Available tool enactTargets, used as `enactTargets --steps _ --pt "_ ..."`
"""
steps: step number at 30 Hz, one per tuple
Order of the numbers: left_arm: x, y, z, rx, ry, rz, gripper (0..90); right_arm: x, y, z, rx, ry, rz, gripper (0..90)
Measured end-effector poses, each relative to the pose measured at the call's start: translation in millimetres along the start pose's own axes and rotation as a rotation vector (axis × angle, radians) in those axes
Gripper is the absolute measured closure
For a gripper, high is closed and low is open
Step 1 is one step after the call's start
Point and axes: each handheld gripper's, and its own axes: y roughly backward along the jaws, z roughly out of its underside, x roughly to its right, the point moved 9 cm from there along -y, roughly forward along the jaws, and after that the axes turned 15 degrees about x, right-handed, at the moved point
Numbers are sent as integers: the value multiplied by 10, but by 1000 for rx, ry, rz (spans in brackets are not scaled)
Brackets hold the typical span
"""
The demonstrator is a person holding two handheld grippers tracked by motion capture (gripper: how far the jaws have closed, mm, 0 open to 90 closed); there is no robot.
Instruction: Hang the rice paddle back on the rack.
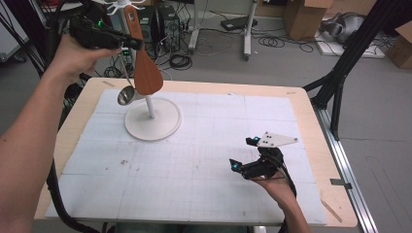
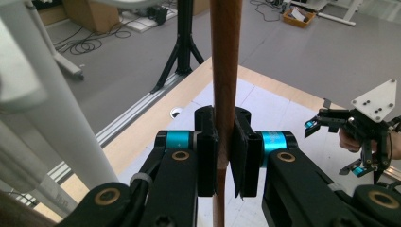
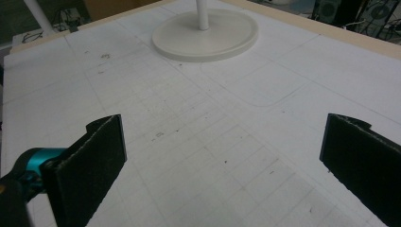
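Your left claw (image 1: 127, 42) is clamped on the handle of the wooden spatula (image 1: 144, 68), which hangs high at the white rack (image 1: 153, 119) at the desk's far left, next to a metal ladle (image 1: 126, 95). Keep the grip firm and the handle upright, and steer the blade clear of the ladle and rack pole. Your right claw (image 1: 241, 154) rests wide open and empty over the white mat (image 1: 204, 160); leave it there.
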Motion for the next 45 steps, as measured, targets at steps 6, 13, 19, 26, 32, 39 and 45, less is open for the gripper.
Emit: enactTargets --steps 6,13,19,26,32,39,45 --pt "-37 1 -2 7 11 -8 817 2 0 -13 6 2 0 2" --pt "-80 -4 4 8 15 -18 817 -2 0 -13 6 2 -5 2" --pt "-114 -17 13 10 27 -31 817 -7 2 -13 5 1 -7 2" --pt "-144 -12 25 4 26 -47 817 -12 1 -14 6 2 -11 2" --pt "-171 -8 51 -11 25 -61 816 -16 -5 -13 5 6 -12 2" --pt "-191 -8 71 -24 24 -73 812 -25 -7 -11 4 2 -16 2" --pt "-190 4 69 -25 23 -82 782 -21 2 -16 6 -1 -15 2"
